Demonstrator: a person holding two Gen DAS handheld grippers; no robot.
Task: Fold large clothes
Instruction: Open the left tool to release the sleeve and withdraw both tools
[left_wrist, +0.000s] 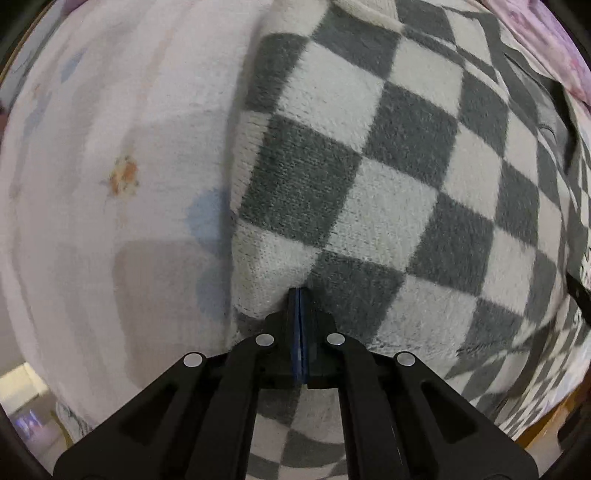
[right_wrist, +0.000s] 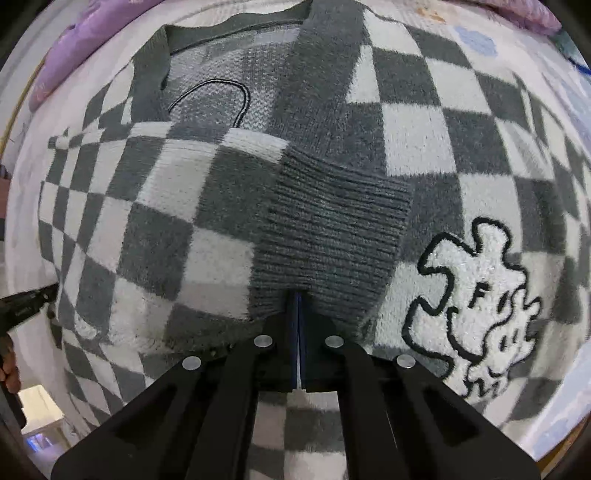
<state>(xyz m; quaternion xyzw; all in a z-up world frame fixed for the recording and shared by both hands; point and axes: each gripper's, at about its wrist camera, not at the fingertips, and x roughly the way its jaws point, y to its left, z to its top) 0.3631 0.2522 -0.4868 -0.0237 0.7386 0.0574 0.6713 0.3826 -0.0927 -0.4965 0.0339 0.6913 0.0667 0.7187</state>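
A fuzzy grey-and-white checkered sweater (left_wrist: 388, 177) lies spread on a pale bed sheet (left_wrist: 110, 147). My left gripper (left_wrist: 300, 291) is shut on the sweater's left edge fold. In the right wrist view the sweater (right_wrist: 166, 206) shows its V-neck collar (right_wrist: 207, 33), a white cartoon patch (right_wrist: 476, 306) at the right, and a sleeve laid across the body. My right gripper (right_wrist: 297, 295) is shut on that sleeve's grey ribbed cuff (right_wrist: 332, 229). The left gripper's black body (right_wrist: 22, 302) shows at the left edge.
The sheet (right_wrist: 569, 398) has faint floral prints. A purple pillow or blanket (right_wrist: 77, 40) lies beyond the collar, also at the top right of the left wrist view (left_wrist: 554, 44). The bed's edge and floor (left_wrist: 26, 398) show at the lower left.
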